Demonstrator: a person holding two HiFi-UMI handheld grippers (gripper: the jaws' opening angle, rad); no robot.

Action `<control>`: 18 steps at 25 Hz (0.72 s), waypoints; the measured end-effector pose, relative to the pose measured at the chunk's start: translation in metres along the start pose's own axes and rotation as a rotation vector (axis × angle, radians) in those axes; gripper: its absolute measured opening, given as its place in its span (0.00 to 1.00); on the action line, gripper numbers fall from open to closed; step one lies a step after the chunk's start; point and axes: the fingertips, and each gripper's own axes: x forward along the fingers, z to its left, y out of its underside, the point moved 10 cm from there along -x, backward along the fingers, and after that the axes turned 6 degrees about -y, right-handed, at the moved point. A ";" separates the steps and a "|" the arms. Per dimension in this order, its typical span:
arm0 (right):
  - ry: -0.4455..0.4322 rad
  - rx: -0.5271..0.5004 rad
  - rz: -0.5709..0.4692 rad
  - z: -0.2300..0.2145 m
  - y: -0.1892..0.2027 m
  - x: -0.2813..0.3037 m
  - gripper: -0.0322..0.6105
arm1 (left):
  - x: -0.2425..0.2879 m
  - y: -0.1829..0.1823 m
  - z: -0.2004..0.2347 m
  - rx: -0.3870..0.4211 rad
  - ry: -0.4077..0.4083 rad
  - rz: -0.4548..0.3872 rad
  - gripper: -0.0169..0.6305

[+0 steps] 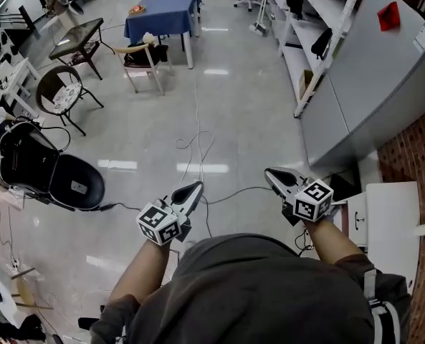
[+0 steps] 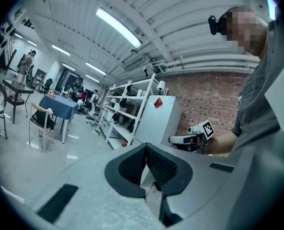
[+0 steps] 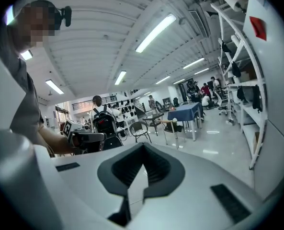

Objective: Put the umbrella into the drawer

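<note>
No umbrella shows in any view. A white cabinet top (image 1: 393, 221), with a white front and handle (image 1: 358, 221) beside it, stands at my lower right; I cannot tell whether that is the drawer. My left gripper (image 1: 196, 187) is held up in front of my body, pointing forward, jaws shut with nothing between them. My right gripper (image 1: 272, 173) is held level beside it, also shut and empty. In the left gripper view the pads meet at the tip of the left gripper (image 2: 145, 147), and the right gripper (image 2: 189, 139) shows beyond. The right gripper view shows the right gripper's (image 3: 142, 147) closed tips.
Cables (image 1: 198, 149) trail across the glossy floor ahead. A black chair (image 1: 47, 167) stands at the left, a round chair (image 1: 60, 92) and a wooden chair (image 1: 144, 59) further off by a blue-clothed table (image 1: 162, 9). A grey cabinet (image 1: 384, 77) and white shelving (image 1: 320, 34) line the right.
</note>
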 end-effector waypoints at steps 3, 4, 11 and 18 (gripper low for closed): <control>0.009 0.005 -0.004 -0.002 0.005 -0.003 0.04 | 0.003 -0.001 0.001 0.004 0.006 -0.003 0.02; 0.012 0.005 -0.005 -0.002 0.006 -0.004 0.04 | 0.003 -0.001 0.001 0.006 0.008 -0.003 0.02; 0.024 0.007 -0.005 0.000 0.006 -0.010 0.04 | 0.004 -0.005 -0.001 0.012 0.010 -0.007 0.02; 0.010 -0.010 -0.008 0.000 0.007 -0.012 0.04 | 0.007 -0.004 -0.005 0.017 0.013 -0.002 0.02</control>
